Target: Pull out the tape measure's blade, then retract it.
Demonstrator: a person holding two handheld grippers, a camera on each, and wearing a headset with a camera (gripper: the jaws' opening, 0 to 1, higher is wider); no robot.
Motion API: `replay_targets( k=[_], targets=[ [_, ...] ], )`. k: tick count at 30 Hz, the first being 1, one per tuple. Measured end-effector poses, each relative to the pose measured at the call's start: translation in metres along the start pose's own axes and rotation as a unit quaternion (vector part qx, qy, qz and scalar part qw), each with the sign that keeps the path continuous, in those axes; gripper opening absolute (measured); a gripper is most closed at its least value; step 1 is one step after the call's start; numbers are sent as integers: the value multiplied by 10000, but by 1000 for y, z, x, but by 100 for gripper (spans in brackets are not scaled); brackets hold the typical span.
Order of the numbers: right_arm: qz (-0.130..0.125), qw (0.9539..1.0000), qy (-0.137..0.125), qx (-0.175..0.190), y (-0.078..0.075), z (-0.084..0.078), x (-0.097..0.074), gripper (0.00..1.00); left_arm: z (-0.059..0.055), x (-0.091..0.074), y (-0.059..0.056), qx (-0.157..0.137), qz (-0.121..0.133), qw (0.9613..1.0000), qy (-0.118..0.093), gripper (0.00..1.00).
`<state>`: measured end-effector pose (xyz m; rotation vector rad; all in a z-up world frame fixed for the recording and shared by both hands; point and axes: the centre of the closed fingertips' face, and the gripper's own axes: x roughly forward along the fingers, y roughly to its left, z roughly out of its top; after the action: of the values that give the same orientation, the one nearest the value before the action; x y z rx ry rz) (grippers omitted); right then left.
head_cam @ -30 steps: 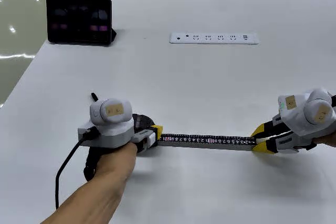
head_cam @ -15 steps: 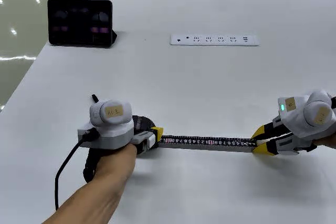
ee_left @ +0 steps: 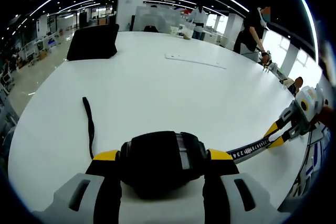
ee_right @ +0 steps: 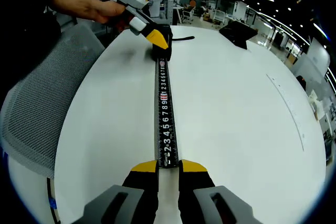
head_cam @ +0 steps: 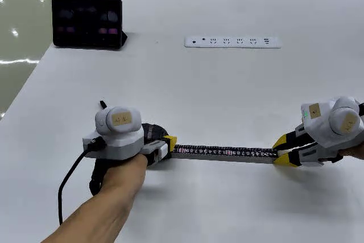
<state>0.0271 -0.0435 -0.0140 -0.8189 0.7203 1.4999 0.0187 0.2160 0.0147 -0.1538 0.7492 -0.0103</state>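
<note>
- White workbench (head_cam: 227, 83), office hall in the background of both gripper views.
- Tape measure case (head_cam: 152, 135): black, lying on the bench at near left, clamped between the left gripper's (head_cam: 164, 147) yellow-tipped jaws. In the left gripper view the case (ee_left: 160, 161) sits between both jaws.
- Blade (head_cam: 224, 152): pulled out, running left to right along the bench from the case to the right gripper (head_cam: 280, 152). Numbered face up.
- Right gripper jaws nearly together, pinching the blade's free end. The right gripper view shows the blade (ee_right: 165, 114) entering the narrow gap between the tips.
- Black strap (ee_left: 89, 124) lies loose on the bench, left of the case.
- Hand (head_cam: 126, 174) holds the left gripper from the near side, forearm coming in from the near edge. Black cable (head_cam: 71, 180) trails off the gripper toward the near edge.
- Right gripper sits at the right edge of the head view, jaws pointing left.
- Power strip (head_cam: 232, 42) far centre, dark tablet (head_cam: 87, 22) propped at far left, close to the bench's left edge. Both well apart from the blade.
- Bare bench between blade and power strip.
- Mesh chair (ee_right: 37, 108) beside the bench edge in the right gripper view.
</note>
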Motion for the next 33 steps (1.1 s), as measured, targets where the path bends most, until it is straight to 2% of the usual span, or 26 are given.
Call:
replay_targets(
  k=[15,33],
  targets=[
    [18,10000,-66,-29,-2,10,7,10,0,0,0,-25,-41,10000,18,57],
    [32,9999,-113,-70,3,24,13,10,0,0,1,-30,-58,10000,48,58]
  ],
)
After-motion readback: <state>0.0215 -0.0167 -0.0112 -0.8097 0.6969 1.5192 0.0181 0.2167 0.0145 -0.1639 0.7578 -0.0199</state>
